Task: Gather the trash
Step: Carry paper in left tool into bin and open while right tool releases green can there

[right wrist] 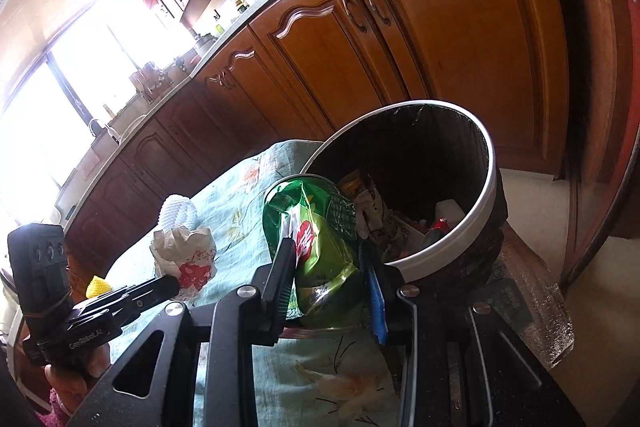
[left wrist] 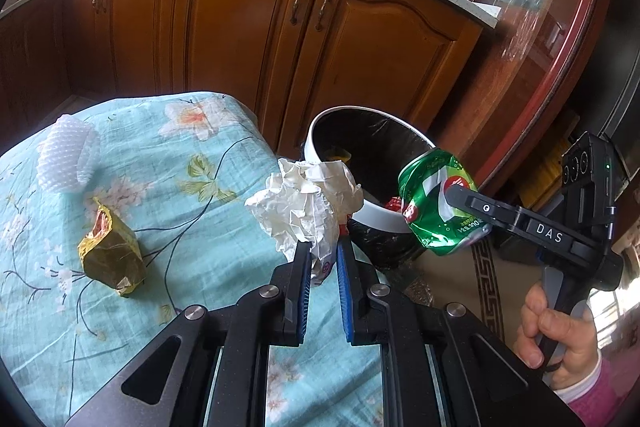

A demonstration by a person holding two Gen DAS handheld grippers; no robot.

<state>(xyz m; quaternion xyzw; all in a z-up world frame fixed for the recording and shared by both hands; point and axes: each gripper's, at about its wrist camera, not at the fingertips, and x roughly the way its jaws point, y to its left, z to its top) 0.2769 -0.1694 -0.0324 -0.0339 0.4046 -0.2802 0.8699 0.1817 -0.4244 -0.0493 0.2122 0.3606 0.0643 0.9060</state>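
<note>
My left gripper (left wrist: 323, 247) is shut on a crumpled white paper wad (left wrist: 304, 203), held above the table's right edge. In the right wrist view the same paper wad (right wrist: 184, 255) shows at the left gripper's tip (right wrist: 168, 285). My right gripper (right wrist: 326, 251) is shut on a crushed green soda can (right wrist: 320, 247), close to the near rim of the bin (right wrist: 476, 223). From the left wrist view the can (left wrist: 436, 203) hangs over the edge of the white-rimmed bin (left wrist: 376, 215), which is lined with a black bag and holds several scraps.
A yellow-green snack wrapper (left wrist: 110, 251) and a white foam net (left wrist: 68, 159) lie on the floral blue tablecloth (left wrist: 180, 163). A small yellow object (right wrist: 98, 286) sits on the cloth. Wooden kitchen cabinets (left wrist: 248, 23) stand behind. A hand (left wrist: 556, 339) grips the right gripper's handle.
</note>
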